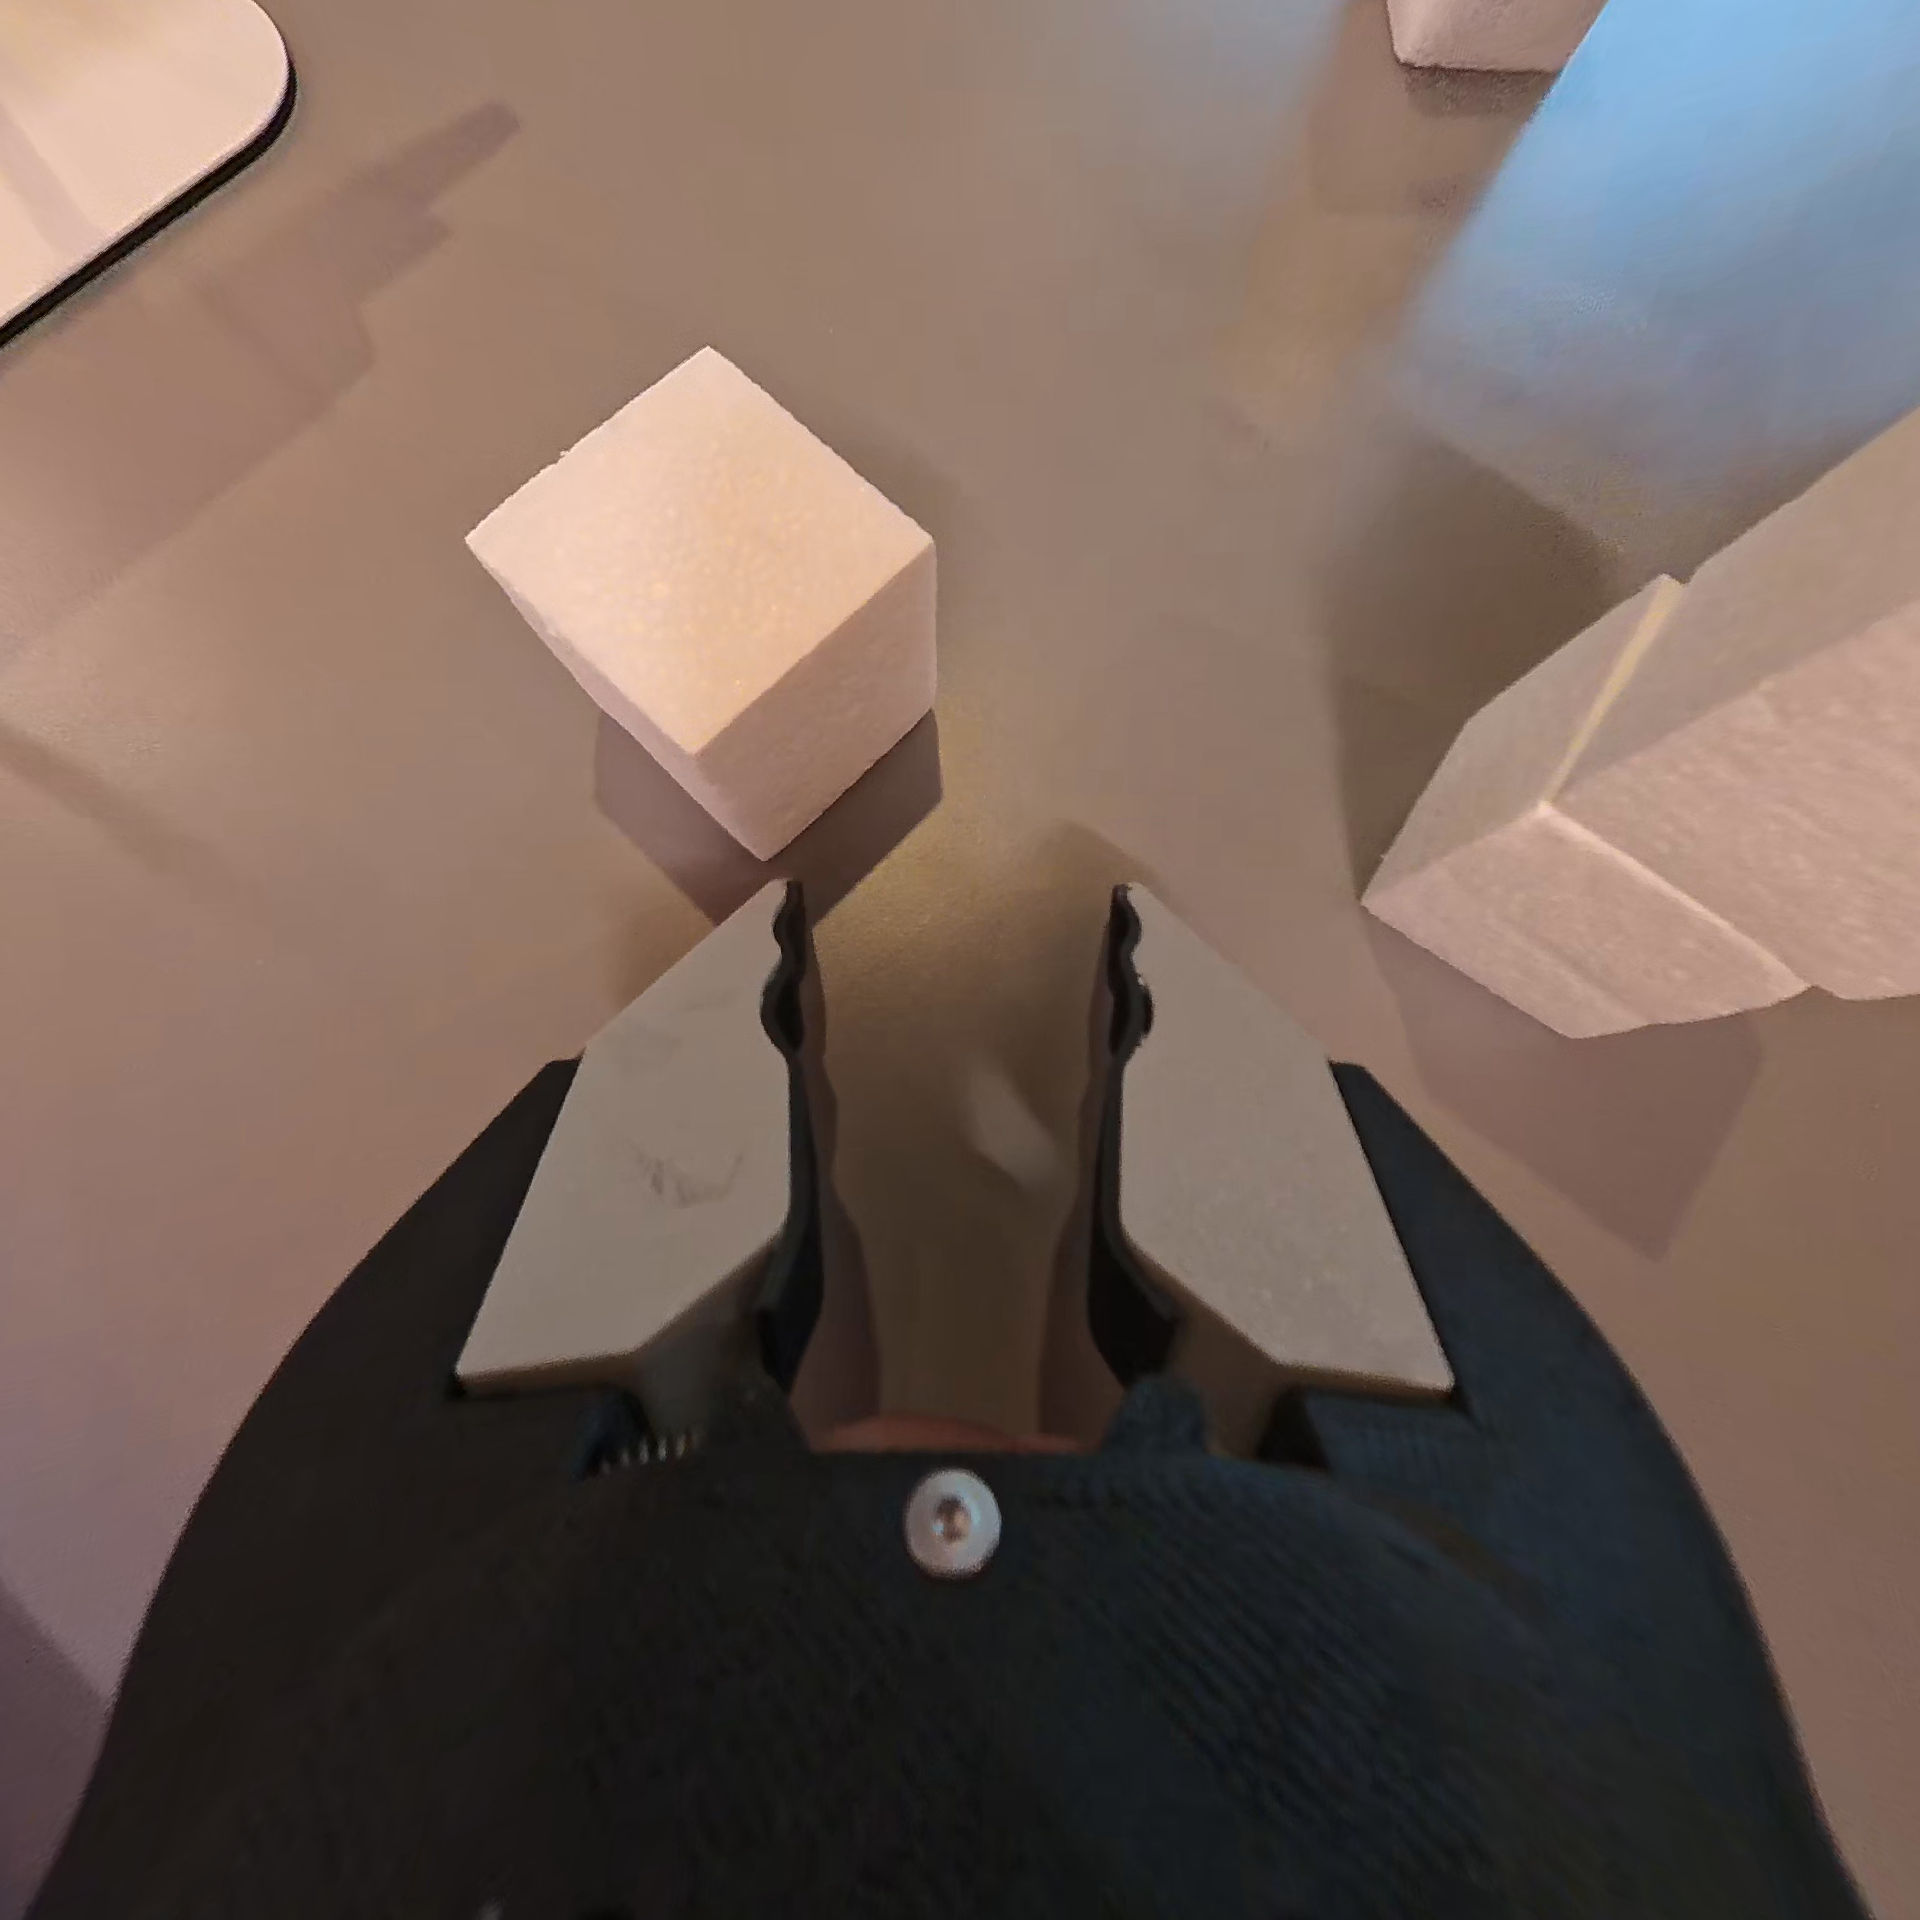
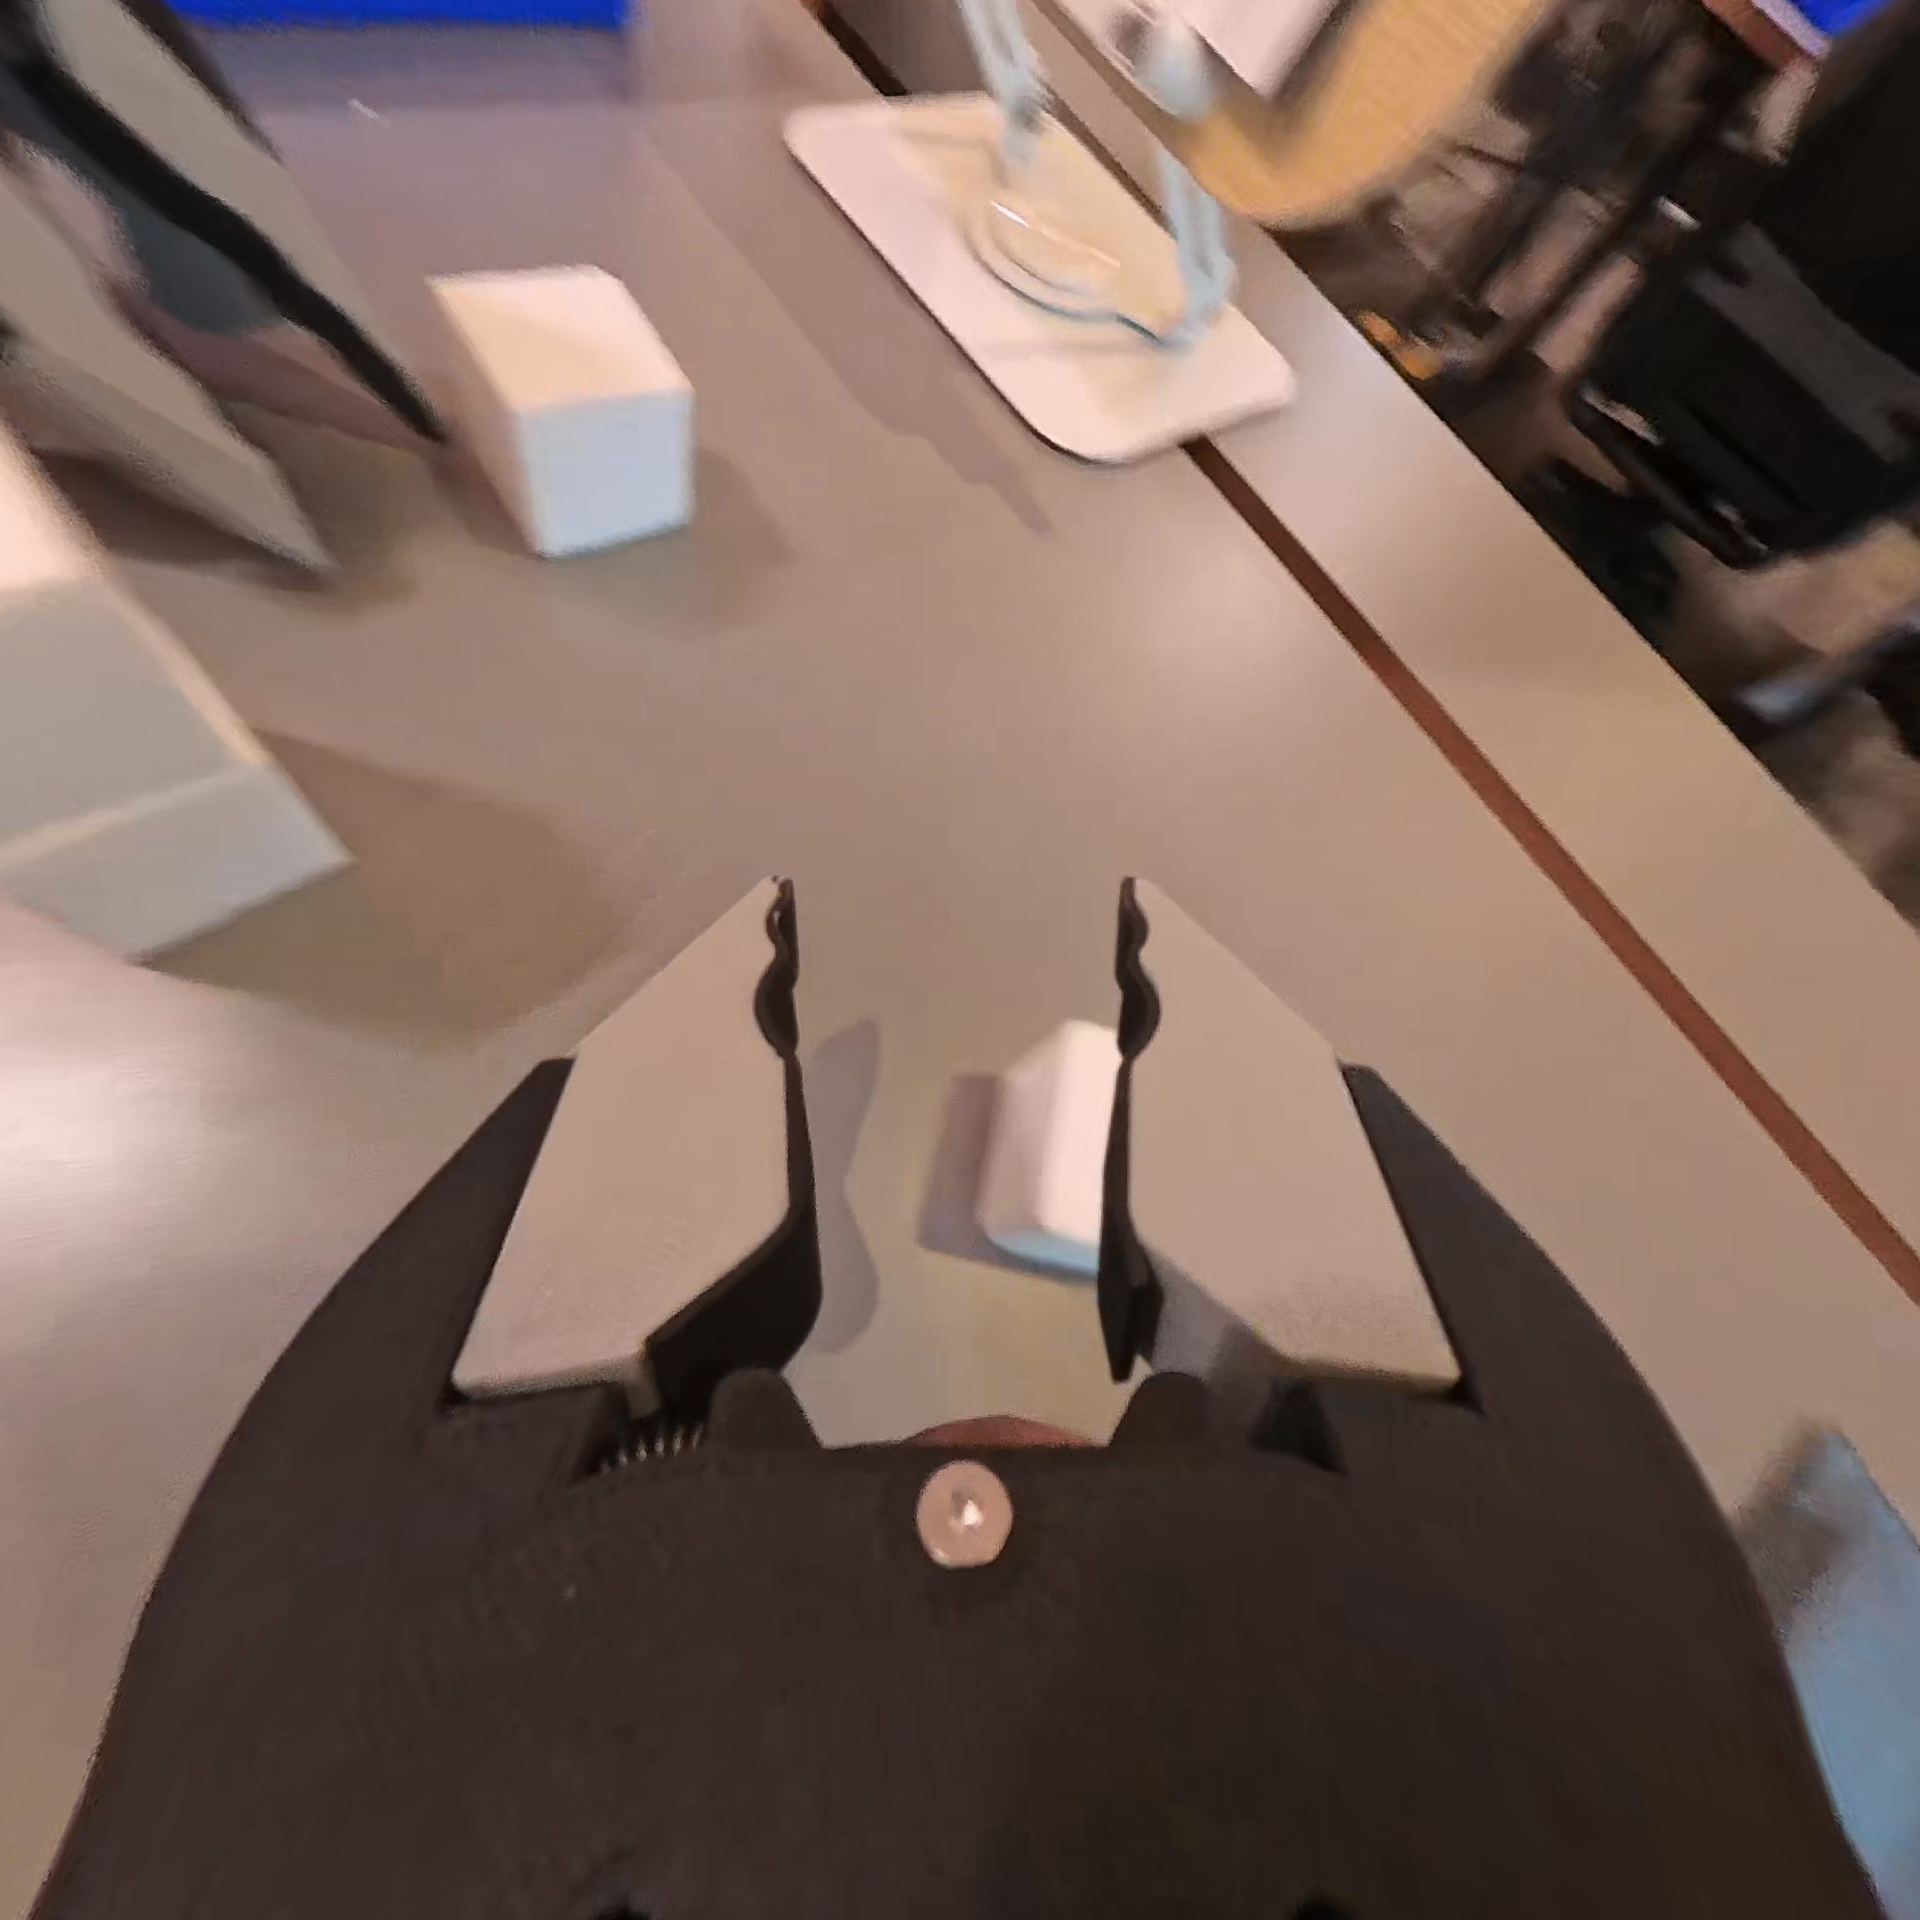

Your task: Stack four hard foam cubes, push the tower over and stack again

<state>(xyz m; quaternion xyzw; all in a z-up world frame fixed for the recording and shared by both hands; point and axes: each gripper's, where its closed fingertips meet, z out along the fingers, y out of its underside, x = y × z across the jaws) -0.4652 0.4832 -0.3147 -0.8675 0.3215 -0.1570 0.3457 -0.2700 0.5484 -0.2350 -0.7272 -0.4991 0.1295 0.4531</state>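
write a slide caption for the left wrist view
Open left tool hovering just short of a lone white foam cube on the grey table.

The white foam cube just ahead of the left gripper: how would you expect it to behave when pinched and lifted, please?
The foam cube looks light: grainy, bead-like foam. Its flat faces and crisp edges suggest it sits stably and won't roll. The left gripper, jaws open, should hold that rough surface without much slipping.
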